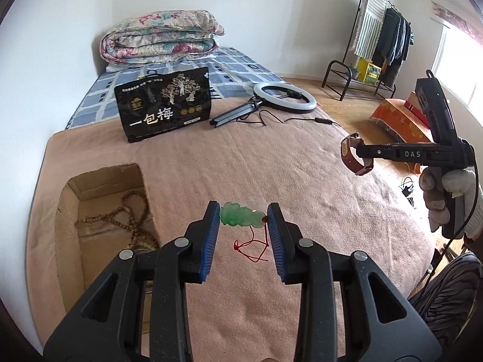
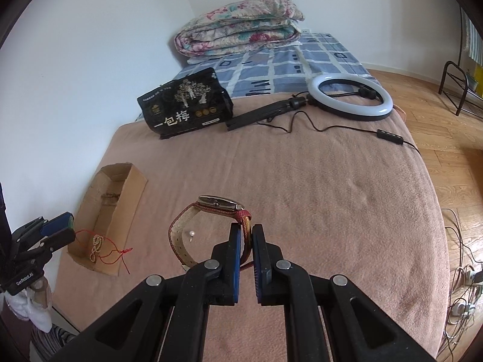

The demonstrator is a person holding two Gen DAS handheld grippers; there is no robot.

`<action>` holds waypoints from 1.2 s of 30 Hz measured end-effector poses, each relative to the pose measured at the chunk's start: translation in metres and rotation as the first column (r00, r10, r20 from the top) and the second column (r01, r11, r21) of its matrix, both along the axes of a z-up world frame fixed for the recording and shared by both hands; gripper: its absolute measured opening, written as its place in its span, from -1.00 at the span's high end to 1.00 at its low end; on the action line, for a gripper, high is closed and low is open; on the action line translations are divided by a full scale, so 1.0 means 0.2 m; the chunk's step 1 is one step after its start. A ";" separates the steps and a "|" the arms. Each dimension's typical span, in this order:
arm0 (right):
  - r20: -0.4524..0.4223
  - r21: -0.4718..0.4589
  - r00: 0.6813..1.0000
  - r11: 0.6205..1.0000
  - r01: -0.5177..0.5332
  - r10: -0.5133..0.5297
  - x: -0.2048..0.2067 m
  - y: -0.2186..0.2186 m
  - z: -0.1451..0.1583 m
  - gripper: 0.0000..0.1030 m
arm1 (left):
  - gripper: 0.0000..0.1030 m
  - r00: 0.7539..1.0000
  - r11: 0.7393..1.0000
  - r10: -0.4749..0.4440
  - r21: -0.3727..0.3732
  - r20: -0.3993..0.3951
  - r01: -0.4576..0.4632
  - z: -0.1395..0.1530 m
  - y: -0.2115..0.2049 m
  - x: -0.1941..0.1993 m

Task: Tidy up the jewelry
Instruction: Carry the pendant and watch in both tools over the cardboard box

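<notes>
Left wrist view: a green pendant [image 1: 240,217] is pinched between the pads of the left claw [image 1: 243,221], with the open cardboard box [image 1: 72,199] down to its left. A watch [image 2: 208,229] is gripped by its strap in the right claw [image 2: 246,236]. Bare pink blanket [image 2: 332,196] is spread ahead of both claws to the bed's edge.

My left hand-held gripper [image 1: 243,215] is black plastic with blue ribbed pads [image 1: 211,235] and silver screws [image 1: 126,254]; my right hand [image 1: 449,199] wears a white knit glove.
</notes>
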State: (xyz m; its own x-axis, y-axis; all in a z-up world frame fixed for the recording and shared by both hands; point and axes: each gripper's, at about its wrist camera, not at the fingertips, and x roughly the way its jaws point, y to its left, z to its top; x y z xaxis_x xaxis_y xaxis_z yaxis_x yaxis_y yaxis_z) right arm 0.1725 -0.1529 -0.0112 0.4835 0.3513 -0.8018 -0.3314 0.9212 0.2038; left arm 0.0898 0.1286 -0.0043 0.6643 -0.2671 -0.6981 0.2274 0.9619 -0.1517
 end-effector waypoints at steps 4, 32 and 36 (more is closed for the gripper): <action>0.004 0.004 0.999 0.999 -0.053 0.053 -0.05 0.13 0.01 0.90 | 0.37 0.998 0.999 0.052 0.004 0.020 -0.052 0.03 0.16 -0.04; -0.036 0.010 0.921 0.921 -0.388 0.389 -0.32 1.10 -0.09 0.90 | 0.37 0.956 0.956 0.292 0.019 -0.001 -0.292 -0.12 0.93 0.01; -0.052 0.003 0.910 0.911 -0.412 0.412 -0.34 1.20 -0.13 0.90 | 0.37 0.954 0.954 0.300 0.012 -0.016 -0.300 -0.17 0.96 0.04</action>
State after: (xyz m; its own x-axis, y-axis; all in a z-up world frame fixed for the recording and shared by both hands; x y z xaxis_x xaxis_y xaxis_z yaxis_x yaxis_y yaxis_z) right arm 0.1051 0.0876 -0.0377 0.2561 0.5046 -0.8245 -0.6714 0.7065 0.2238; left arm 0.0984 0.3205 -0.0377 0.7006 -0.0507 -0.7118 -0.0749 0.9867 -0.1440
